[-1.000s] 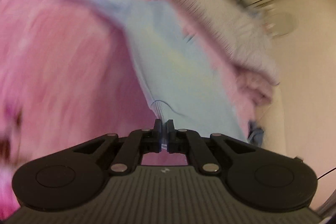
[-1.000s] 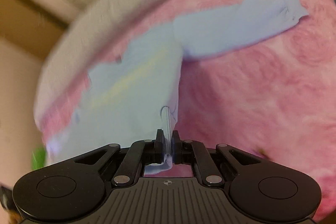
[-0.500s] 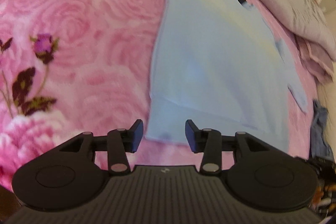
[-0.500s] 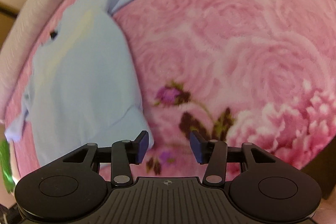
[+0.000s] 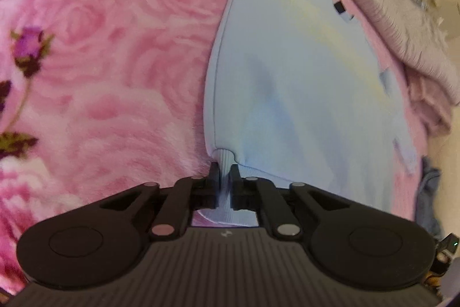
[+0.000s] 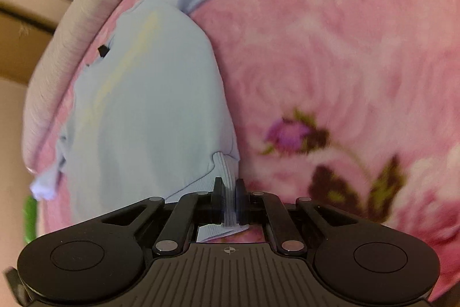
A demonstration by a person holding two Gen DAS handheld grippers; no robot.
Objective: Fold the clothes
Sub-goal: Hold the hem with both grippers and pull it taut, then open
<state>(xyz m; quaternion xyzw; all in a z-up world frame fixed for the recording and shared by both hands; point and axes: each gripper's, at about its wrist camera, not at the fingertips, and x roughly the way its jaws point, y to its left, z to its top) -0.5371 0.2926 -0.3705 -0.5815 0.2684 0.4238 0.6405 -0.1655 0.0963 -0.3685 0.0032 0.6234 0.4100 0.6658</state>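
Note:
A light blue sweater (image 5: 302,82) lies flat on a pink rose-patterned blanket (image 5: 109,62), its body stretching away from me and one sleeve running off at the top. My left gripper (image 5: 224,171) is shut on the ribbed hem at the sweater's near left corner. In the right wrist view the same sweater (image 6: 149,105) fills the left half, and my right gripper (image 6: 229,187) is shut on the ribbed hem at its near right corner. A small black tag (image 6: 103,50) shows at the neck.
A grey fuzzy blanket (image 5: 402,28) is bunched along the far side of the bed, with a folded pink layer (image 5: 431,111) under it. A dark blue cloth (image 5: 428,192) hangs at the bed's right edge. Purple rosebud prints (image 6: 290,134) mark the blanket.
Both grippers let go of the sweater, sank toward the bed with jaws open, then closed again on the hem's two near corners. The sweater now lies spread flat.

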